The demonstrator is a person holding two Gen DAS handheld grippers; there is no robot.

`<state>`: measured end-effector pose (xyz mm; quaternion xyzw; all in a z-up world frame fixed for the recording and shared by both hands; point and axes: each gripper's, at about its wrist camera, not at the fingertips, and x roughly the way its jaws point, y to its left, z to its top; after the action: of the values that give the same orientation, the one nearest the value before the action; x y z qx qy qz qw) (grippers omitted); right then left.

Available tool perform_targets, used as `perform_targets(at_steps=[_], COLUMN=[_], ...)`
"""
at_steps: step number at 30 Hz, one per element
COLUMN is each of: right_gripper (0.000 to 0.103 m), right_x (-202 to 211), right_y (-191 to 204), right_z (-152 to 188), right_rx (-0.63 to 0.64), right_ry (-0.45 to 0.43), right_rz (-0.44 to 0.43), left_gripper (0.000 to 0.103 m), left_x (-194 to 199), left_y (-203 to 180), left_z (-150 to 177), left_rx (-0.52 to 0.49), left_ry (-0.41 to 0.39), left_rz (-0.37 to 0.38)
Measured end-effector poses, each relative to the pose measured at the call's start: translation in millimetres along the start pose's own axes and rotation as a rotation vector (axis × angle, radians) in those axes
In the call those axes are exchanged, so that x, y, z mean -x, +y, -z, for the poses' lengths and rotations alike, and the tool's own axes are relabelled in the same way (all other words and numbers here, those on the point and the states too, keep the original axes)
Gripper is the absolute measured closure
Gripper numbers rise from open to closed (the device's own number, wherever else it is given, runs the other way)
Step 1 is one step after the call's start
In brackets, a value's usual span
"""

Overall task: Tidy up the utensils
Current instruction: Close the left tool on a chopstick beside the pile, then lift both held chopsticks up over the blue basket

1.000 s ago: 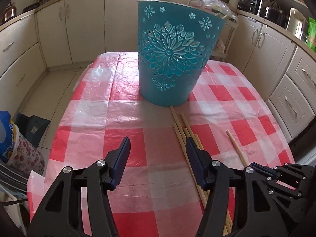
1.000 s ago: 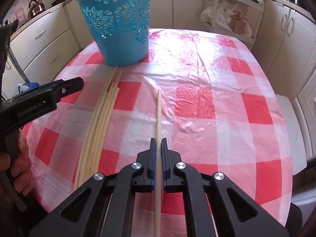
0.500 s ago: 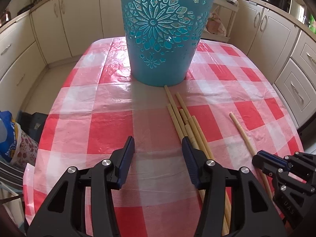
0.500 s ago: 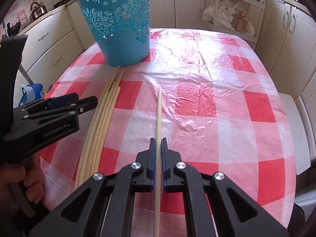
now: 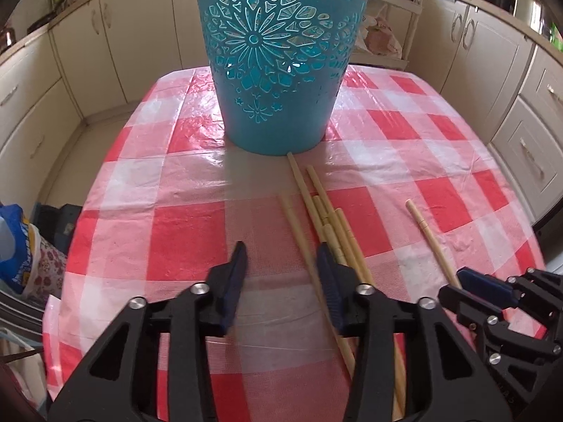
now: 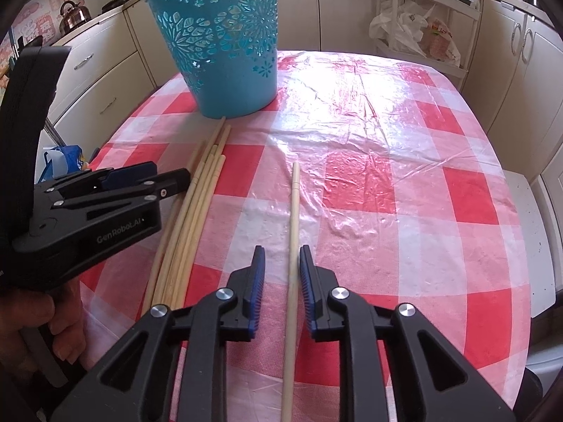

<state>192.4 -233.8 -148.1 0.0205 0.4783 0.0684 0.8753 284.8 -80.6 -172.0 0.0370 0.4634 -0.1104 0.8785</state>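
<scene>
The left gripper hangs over the checked cloth, its jaws closing with only bare cloth between them. A bundle of sticks runs under the right jaw and ahead to the teal bin, which stands straight ahead. Further right lies a lone stick, its near end at the right gripper.
</scene>
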Motion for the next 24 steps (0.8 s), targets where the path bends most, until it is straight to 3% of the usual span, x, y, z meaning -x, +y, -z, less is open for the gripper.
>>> perform_targets(at_steps=[2,8,11,13,16,19,22,24], right_gripper=[0.082,0.082,0.095,0.096,0.096,0.096,0.097,0.097], right_x=[0.2,-3.0,-3.2,-2.9,-3.3,-4.1,-4.2,-2.7], right_y=[-2.3,2.0,6.1,5.8,4.3,6.2,8.2,7.1], right_z=[-0.1,-4.0,-2.5,-1.4,-2.5,-4.3,-2.2,1.2], right_rx=[-0.009,0.040,0.080,0.087,0.091,0.119,0.122,0.098], right_ry=[0.004,0.018,0.021,0.024,0.039,0.049,0.033,0.012], right_rz=[-0.011,0.024,0.040,0.032,0.023,0.027,0.040,0.040], left_gripper=[0.081,0.093,0.097,0.098,0.098,0.097,0.097,0.098], left_x=[1.2,-2.1,-2.3,0.3,1.3,1.1,0.9,3.0], left_y=[4.4,11.8,15.3,15.8,11.2,11.3,-0.7,-3.7], left_z=[0.2,-5.1,-4.9,-3.1,-0.7,-3.2,-2.2,-1.1], left_rx=[-0.009,0.010,0.006,-0.020,-0.088,-0.089,-0.161,-0.165], left_ry=[0.008,0.019,0.024,0.018,0.032,0.062,0.048,0.034], left_rz=[0.009,0.070,0.138,0.182,0.155,0.109,0.039,0.033])
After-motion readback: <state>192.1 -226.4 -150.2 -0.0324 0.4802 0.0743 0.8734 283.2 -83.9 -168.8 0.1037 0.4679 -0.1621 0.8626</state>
